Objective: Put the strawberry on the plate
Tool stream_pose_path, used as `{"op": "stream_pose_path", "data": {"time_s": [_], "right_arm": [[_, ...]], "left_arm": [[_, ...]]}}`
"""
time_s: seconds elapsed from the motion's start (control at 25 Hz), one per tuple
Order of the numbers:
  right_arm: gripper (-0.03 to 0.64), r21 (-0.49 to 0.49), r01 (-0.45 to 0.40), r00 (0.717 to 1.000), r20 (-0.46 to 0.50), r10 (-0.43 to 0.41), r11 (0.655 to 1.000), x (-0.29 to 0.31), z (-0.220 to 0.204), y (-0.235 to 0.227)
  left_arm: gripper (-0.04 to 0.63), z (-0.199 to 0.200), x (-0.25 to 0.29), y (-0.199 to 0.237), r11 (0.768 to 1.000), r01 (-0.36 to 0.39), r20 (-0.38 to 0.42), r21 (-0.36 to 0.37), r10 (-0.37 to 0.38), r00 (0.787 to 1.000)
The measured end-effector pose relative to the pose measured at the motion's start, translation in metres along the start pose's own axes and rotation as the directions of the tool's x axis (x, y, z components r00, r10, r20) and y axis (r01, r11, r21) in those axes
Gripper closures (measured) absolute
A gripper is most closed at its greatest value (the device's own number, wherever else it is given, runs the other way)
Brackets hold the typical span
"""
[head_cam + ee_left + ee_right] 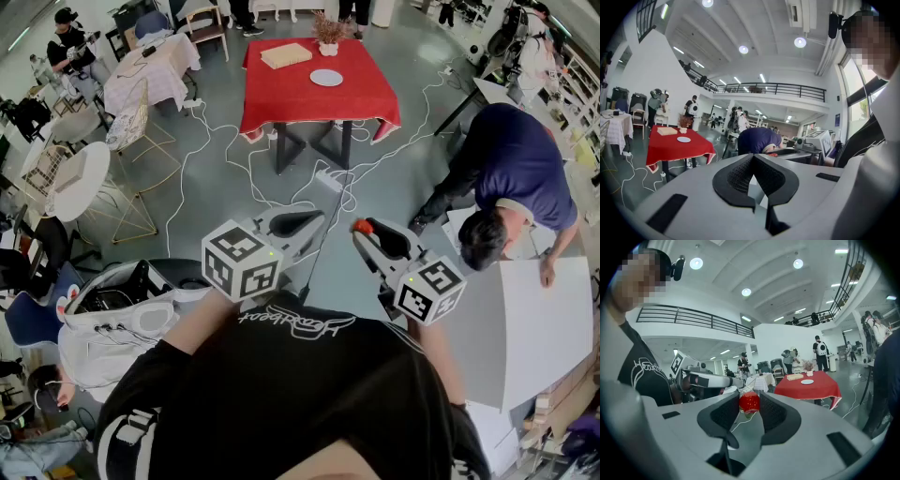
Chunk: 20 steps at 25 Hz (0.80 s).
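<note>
Both closed: right gripper (pixel 750 398) pinches the strawberry (pixel 749 403); left gripper (pixel 753 157) sits jaw against jaw.

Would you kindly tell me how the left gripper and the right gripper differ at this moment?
The left gripper has its jaws closed together; the right gripper has them apart. The left gripper holds nothing; the right gripper clamps the strawberry. Both are held up in front of the person, far from the plate on the red table.
</note>
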State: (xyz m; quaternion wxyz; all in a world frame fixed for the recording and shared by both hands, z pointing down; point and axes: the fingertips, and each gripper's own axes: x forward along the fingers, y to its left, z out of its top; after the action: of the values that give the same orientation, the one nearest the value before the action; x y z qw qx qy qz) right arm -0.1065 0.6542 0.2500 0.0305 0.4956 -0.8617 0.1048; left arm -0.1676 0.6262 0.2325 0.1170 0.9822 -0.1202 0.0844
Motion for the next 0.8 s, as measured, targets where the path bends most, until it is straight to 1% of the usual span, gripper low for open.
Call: {"op": "stream_pose_path", "data": {"time_s": [0.48,0.72,0.8], "right_arm": [[0.489,-0.012,-0.014,1.000,-0.003,0.014,1.000,-0.002,-0.003,0.012],[0.488,-0.031,0.006,1.000,0.011,-0.006,1.000,-0.011,-0.005,0.015],[0.489,-0.023,0.014,1.000,0.016,-0.014,1.000,-0.018,-0.008,0.013]], "left_arm": [[0.589,-0.006,-0.009,-0.009,1.000,-0.006,0.002,-0.013,0.006,1.000],[0.589,-0.009,-0.010,-0.018,1.000,-0.005,0.003,-0.021,0.005,1.000],[0.589,-0.014,-0.009,-0.023,1.000,-0.005,-0.006,-0.021,0.005,1.000]]}}
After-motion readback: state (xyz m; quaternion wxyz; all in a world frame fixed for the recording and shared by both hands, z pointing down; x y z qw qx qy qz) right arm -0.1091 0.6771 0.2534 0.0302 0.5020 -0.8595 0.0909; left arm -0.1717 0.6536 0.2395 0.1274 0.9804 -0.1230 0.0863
